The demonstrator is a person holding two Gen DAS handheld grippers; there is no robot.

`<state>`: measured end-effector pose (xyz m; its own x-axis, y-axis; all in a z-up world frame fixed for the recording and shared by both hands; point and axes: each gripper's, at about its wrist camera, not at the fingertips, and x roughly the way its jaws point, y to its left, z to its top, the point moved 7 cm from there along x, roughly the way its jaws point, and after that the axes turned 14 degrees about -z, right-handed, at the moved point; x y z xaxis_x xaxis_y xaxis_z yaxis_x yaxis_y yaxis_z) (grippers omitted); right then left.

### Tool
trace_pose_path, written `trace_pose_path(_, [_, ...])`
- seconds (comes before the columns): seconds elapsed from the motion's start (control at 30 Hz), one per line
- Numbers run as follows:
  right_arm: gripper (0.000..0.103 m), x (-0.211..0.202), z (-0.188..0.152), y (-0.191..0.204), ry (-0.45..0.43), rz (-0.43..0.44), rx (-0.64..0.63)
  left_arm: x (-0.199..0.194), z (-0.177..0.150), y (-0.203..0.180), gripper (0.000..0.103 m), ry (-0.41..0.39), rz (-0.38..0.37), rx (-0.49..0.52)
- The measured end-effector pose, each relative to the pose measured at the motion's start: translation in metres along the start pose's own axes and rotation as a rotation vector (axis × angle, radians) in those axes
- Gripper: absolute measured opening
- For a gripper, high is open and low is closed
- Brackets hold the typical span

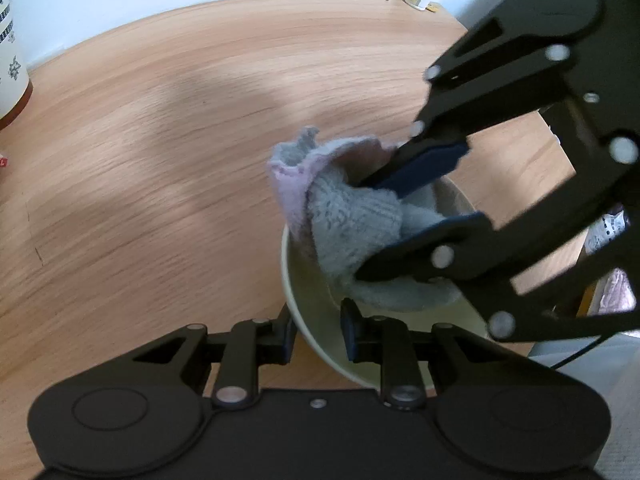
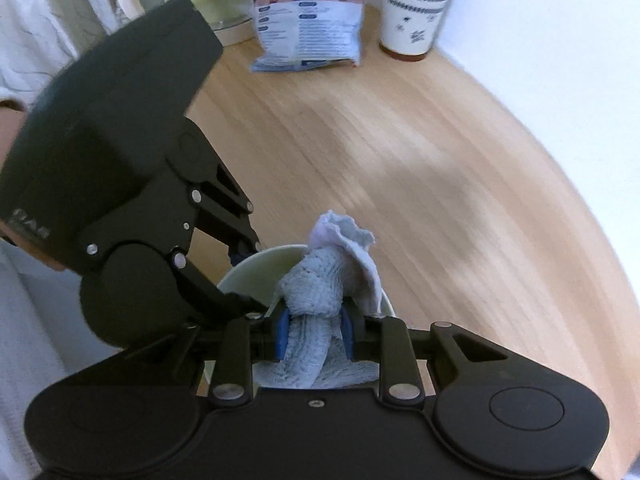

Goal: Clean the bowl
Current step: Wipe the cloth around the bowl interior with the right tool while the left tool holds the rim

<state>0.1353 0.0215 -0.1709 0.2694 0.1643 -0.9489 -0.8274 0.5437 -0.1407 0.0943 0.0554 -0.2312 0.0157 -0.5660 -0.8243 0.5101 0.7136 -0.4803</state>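
Left tool (image 1: 318, 338) gripping bowl (image 1: 304, 300) rim, cloth (image 1: 352, 224) inside

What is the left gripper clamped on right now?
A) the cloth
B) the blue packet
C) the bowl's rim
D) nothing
C: in the left wrist view the left gripper has one finger inside and one outside the bowl wall, while the right gripper holds the cloth inside it.

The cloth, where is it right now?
The cloth is bunched between the right gripper's fingers, pressed down inside the bowl, whose rim the left gripper clamps.
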Motion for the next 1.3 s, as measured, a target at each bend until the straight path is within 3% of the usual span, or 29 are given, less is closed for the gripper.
trace_pose_path(0.23, [0.028,0.014,-0.002,0.007,0.031,0.038,-0.054,0.0,0.001,-0.003,0.024,0.011,0.001,0.049])
trace_pose_path(0.53, [0.026,0.025,-0.008,0.011,0.088,0.081,-0.036,0.001,0.002,-0.006,0.026,0.019,-0.001,0.046])
trace_pose_path(0.73, [0.026,0.02,-0.016,0.013,0.158,0.07,-0.088,0.003,0.007,-0.007,0.026,0.013,0.012,0.04])
trace_pose_path(0.97, [0.024,-0.006,-0.035,0.016,0.207,-0.035,-0.197,0.005,0.012,-0.01,0.026,0.012,0.012,0.051])
trace_pose_path(1.3, [0.027,-0.048,-0.034,0.008,0.142,-0.097,-0.123,0.014,0.016,-0.02,0.023,0.019,0.017,0.068])
